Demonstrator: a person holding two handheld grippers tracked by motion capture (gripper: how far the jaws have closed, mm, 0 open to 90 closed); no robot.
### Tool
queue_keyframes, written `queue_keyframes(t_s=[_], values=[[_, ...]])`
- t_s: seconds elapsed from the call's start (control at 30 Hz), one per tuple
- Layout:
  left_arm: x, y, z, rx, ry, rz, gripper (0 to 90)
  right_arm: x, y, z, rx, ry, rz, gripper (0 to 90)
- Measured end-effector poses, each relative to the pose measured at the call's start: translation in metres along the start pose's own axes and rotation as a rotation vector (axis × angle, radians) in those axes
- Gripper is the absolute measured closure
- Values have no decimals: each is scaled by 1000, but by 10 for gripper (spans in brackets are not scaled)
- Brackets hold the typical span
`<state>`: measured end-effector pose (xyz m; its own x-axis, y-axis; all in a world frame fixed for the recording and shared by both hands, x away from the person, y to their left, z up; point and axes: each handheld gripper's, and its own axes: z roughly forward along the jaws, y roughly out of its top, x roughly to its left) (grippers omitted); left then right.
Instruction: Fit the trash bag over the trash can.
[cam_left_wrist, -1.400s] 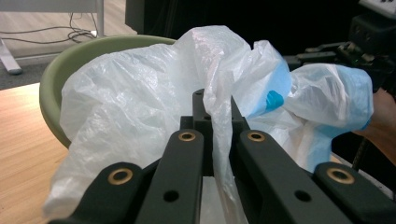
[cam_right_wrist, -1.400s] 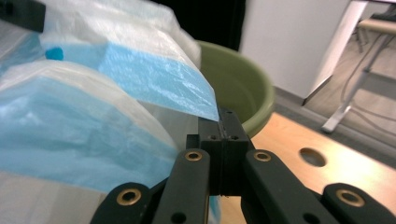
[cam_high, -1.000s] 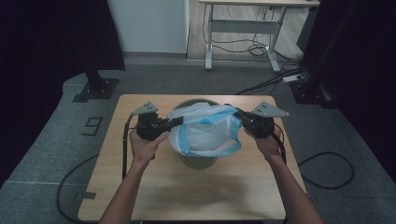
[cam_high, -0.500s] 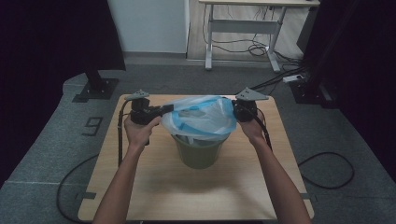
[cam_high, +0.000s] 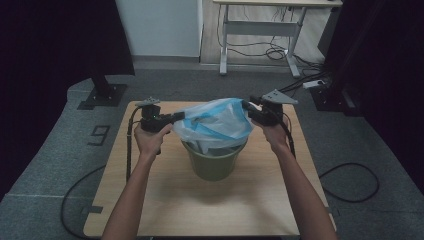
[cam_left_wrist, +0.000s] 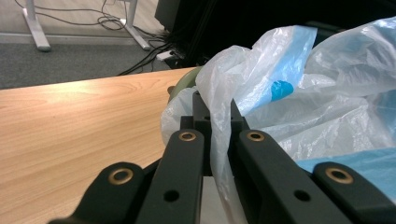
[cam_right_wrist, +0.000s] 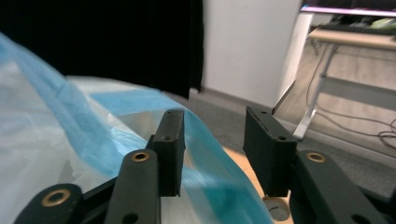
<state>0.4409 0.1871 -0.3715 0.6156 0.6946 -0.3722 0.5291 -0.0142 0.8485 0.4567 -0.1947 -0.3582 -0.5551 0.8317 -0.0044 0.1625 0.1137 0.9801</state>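
Note:
A translucent white and blue plastic bag (cam_high: 215, 125) is spread over the mouth of a green bin (cam_high: 212, 165) at the middle of the wooden table (cam_high: 200, 210). My left gripper (cam_high: 175, 119) is at the bag's left edge, shut on a bunched fold of the bag (cam_left_wrist: 327, 93), as the left gripper view (cam_left_wrist: 218, 109) shows. The bin's rim (cam_left_wrist: 184, 84) peeks out behind that fold. My right gripper (cam_high: 248, 107) is at the bag's right edge. In the right gripper view its jaws (cam_right_wrist: 215, 135) stand apart, and the bag's blue band (cam_right_wrist: 56, 140) runs under and between them.
The bin stands a little back from the table's centre, with bare wood in front of it. On the floor beyond are a desk frame (cam_high: 260, 40) with cables, a black stand base (cam_high: 102, 95) at the left and a power strip (cam_high: 317, 84) at the right.
Both hands have moved away from the person and drawn closer together. The bag has gone with them and now sits over the bin's mouth. The right jaws now stand open.

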Motion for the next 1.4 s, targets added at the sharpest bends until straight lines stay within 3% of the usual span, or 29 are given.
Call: queue_keyframes(t_s=[0.1, 0.23, 0.37, 0.57, 0.7, 0.83, 0.9, 1.07, 1.4], values=[[-1, 0, -1, -6, 0, -9, 895, -5, 7, -15, -16, 14, 32, 560], [-4, -1, -4, -12, 9, -2, 895, 0, 10, -36, -8, 46, 26, 541], [-7, -1, -6, -13, 22, 1, 895, 16, 8, -60, 23, 64, 1, 531], [-11, -1, -8, -20, 34, 2, 895, 33, 8, -86, 12, 98, 12, 527], [-13, -2, -7, -19, 34, 3, 895, 42, 7, -87, 32, 115, 5, 520], [-13, -2, -6, -19, 34, 1, 895, 47, 0, -75, 63, 133, 15, 515], [-12, -3, -6, -21, 33, -1, 895, 49, -5, -69, 75, 150, 16, 579], [-11, -4, -6, -29, 31, -4, 895, 50, -15, -69, 75, 198, 6, 884], [-7, -12, -16, -80, 32, -20, 895, 58, -44, -106, 9, 217, 34, 886]])
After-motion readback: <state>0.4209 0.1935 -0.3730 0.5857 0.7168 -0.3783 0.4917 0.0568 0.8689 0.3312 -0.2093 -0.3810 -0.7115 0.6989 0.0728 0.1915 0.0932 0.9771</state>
